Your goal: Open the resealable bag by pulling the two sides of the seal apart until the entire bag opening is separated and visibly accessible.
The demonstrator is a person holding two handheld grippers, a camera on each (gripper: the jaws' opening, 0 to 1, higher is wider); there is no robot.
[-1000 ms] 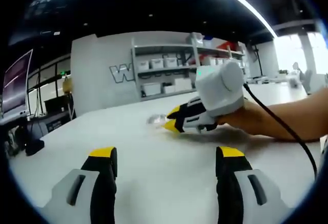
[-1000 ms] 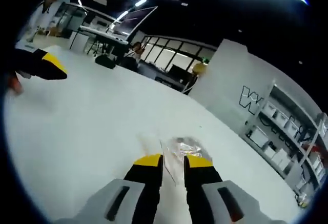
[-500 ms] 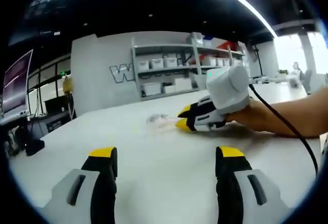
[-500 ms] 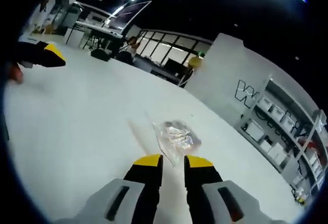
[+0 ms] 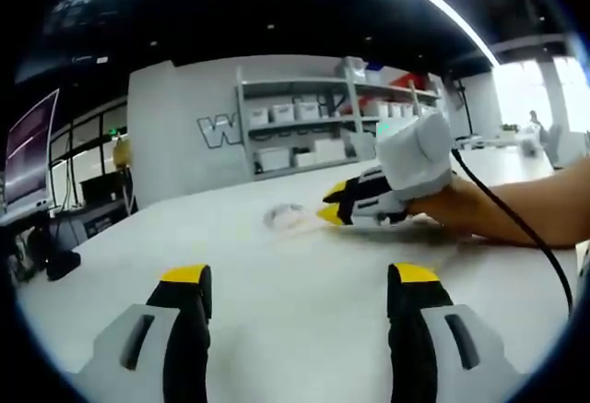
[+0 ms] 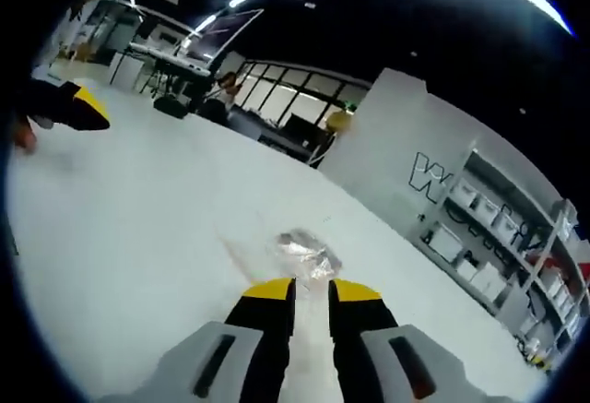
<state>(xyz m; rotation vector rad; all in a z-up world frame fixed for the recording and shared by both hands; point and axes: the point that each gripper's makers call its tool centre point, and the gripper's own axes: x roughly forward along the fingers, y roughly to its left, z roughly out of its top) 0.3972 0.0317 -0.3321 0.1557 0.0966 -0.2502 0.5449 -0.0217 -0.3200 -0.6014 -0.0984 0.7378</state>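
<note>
Resealable bag (image 6: 304,254) lies flat mid-worktop (image 6: 138,228), just ahead of right gripper (image 6: 312,285); its fingers nearly pressed together, pinching nothing visible; left gripper (image 5: 300,278) fingers spread, well apart from bag; risk: thin film slips, bag slides instead of opening.

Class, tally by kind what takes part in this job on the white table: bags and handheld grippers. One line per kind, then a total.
Clear resealable bag: 1
Handheld grippers: 2, the left gripper and the right gripper
Total: 3
</note>
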